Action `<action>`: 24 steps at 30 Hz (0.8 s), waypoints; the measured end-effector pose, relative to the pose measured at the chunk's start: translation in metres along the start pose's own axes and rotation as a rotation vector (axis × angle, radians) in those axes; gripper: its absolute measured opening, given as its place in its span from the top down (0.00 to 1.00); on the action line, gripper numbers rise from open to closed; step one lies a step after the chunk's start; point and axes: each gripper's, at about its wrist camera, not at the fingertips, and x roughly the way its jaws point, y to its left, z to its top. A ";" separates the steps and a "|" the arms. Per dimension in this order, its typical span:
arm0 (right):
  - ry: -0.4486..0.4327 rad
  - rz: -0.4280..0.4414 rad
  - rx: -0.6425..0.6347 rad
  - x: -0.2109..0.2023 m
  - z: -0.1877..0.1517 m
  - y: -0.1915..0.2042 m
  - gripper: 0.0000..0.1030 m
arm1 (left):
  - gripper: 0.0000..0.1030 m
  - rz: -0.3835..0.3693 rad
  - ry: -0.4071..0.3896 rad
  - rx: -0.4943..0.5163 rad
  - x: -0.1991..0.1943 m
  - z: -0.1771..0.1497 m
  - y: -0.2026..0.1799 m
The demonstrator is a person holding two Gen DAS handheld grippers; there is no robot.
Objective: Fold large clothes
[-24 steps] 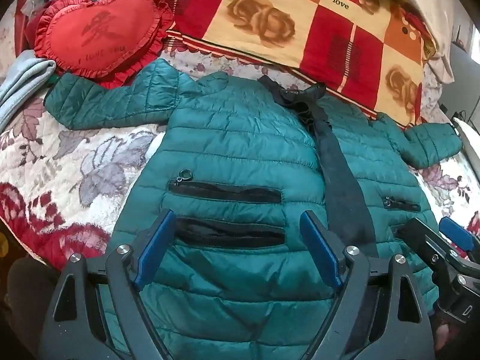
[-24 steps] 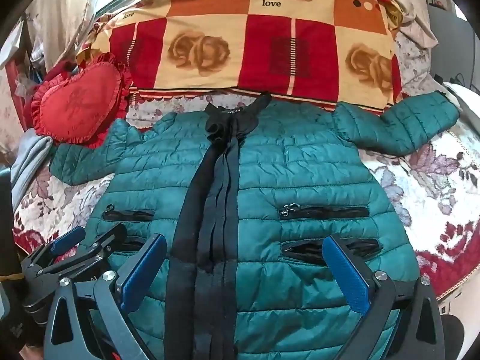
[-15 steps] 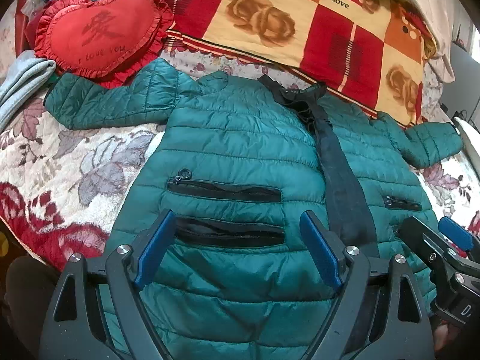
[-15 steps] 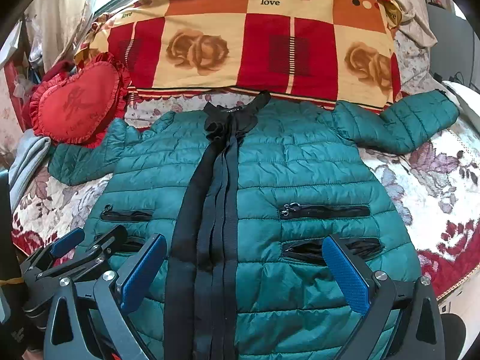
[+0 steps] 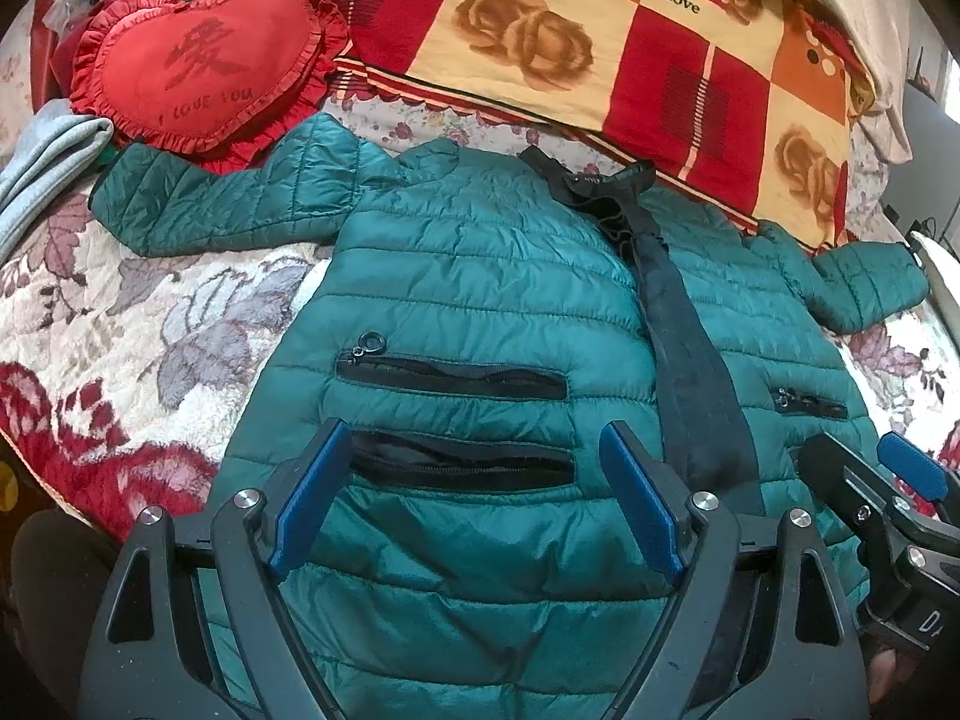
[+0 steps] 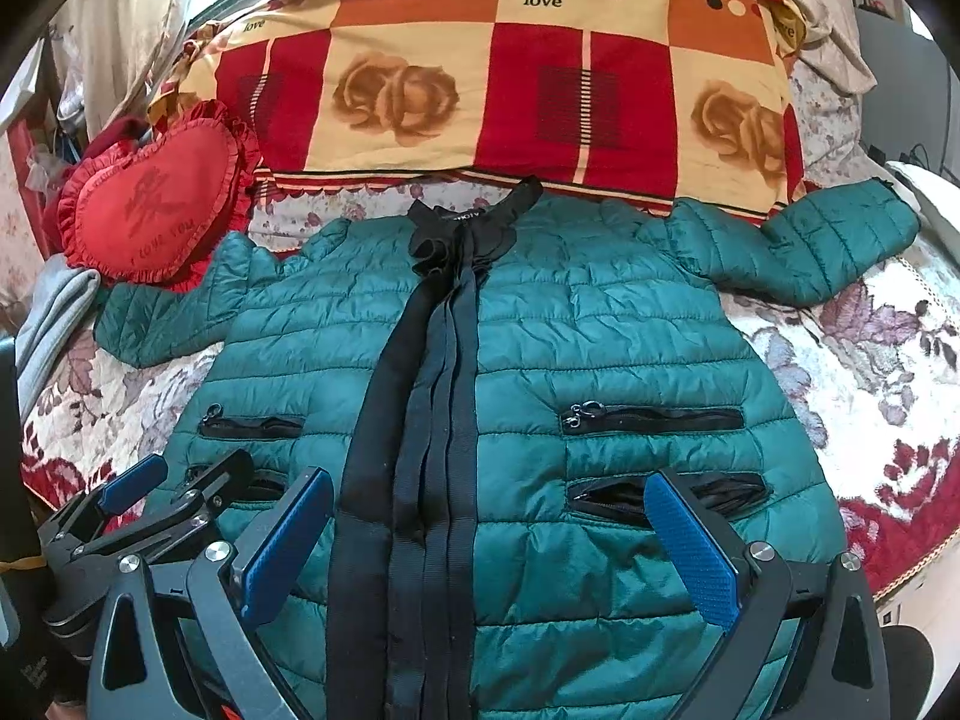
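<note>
Left-wrist view: the left gripper (image 5: 474, 498) hangs spread wide, nothing between its pads, over the green quilted jacket (image 5: 480, 276) lying flat on a floral blanket (image 5: 132, 330); the right gripper (image 5: 888, 498) is cut off at the edge. Right-wrist view: the right gripper (image 6: 492, 546) is likewise spread and empty, the jacket's hem hidden beneath it; only here both sleeves show fully, beside a red heart cushion (image 6: 150, 210).

Teal quilted jacket (image 6: 600, 324) with black placket, red heart pillow (image 5: 198, 60), red-orange-cream checked rose blanket (image 6: 480, 90).
</note>
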 end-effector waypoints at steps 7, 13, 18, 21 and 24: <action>-0.036 -0.011 0.004 -0.007 0.000 0.000 0.00 | 0.18 0.004 -0.004 0.003 0.001 -0.002 -0.001; 0.003 0.009 0.018 -0.005 0.002 -0.001 0.00 | 0.18 0.007 -0.004 0.013 0.000 -0.006 -0.001; 0.020 -0.008 0.008 -0.004 0.002 -0.001 0.00 | 0.18 0.007 -0.006 0.011 0.000 -0.006 -0.001; 0.023 -0.010 0.007 -0.004 0.001 0.000 0.00 | 0.18 0.008 -0.006 0.013 0.000 -0.006 -0.002; 0.029 -0.003 0.009 -0.004 0.001 0.000 0.00 | 0.18 0.007 -0.007 0.011 0.000 -0.006 -0.001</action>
